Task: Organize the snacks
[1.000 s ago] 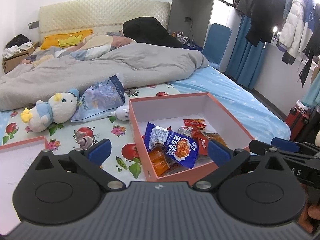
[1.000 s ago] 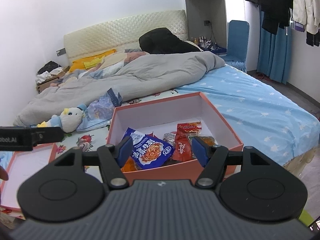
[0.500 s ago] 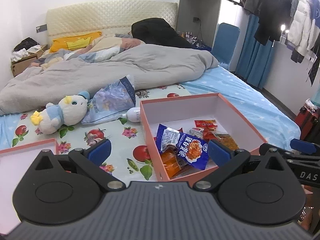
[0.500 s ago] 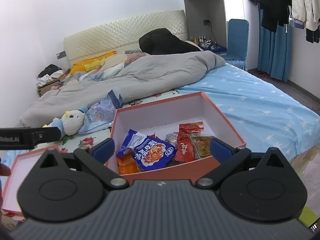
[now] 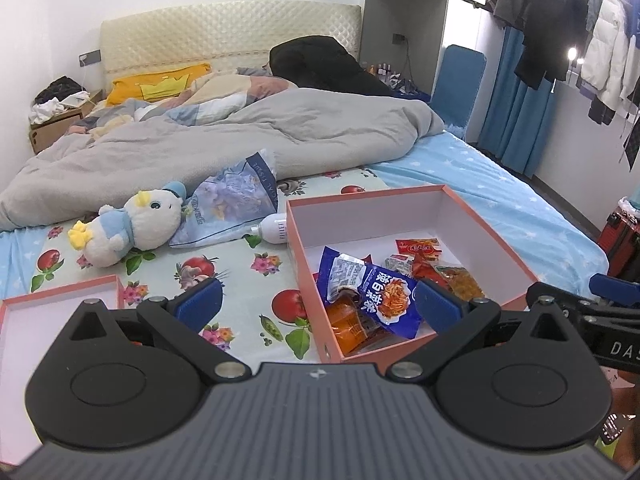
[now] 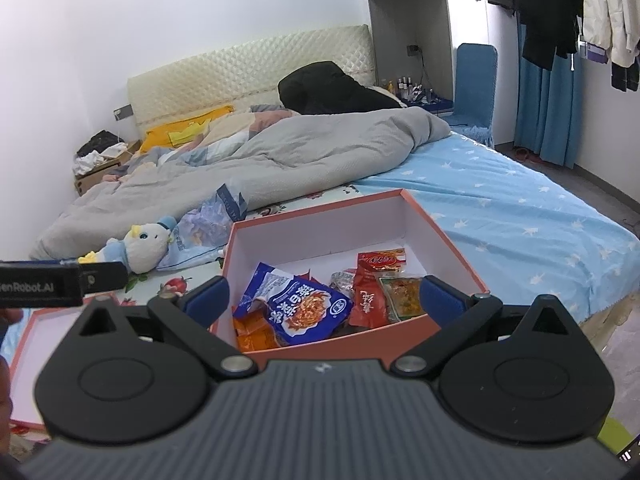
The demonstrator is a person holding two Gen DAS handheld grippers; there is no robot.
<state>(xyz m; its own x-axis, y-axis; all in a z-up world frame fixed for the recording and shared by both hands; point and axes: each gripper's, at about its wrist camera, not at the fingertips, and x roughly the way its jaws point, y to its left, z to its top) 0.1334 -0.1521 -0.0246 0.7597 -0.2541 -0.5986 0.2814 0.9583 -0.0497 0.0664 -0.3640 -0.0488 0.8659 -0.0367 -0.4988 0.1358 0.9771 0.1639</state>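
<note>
Blue-padded and spread wide with nothing between the pads, the right gripper [image 6: 324,294] hangs over the near wall of the salmon-pink box [image 6: 444,236], and the left gripper [image 5: 318,300], equally released and empty, sits over the box's near left corner. By my reading the snacks are mostly gathered and a placing step has just ended; the lid [image 5: 60,300], lying open side up on the fruit-print sheet to the left, looks like the next thing to fetch and fit. Inside the box a blue noodle-snack packet [image 6: 304,306] lies on an orange packet [image 6: 256,332], with red sachets [image 6: 372,296] beside it. What lies under the blue packet is hidden, and the lid is cut off by the gripper bodies. Farther back rest a duck plush [image 5: 136,226], a tissue pack [image 5: 232,200] and a partly hidden white bottle [image 5: 274,226]
</note>
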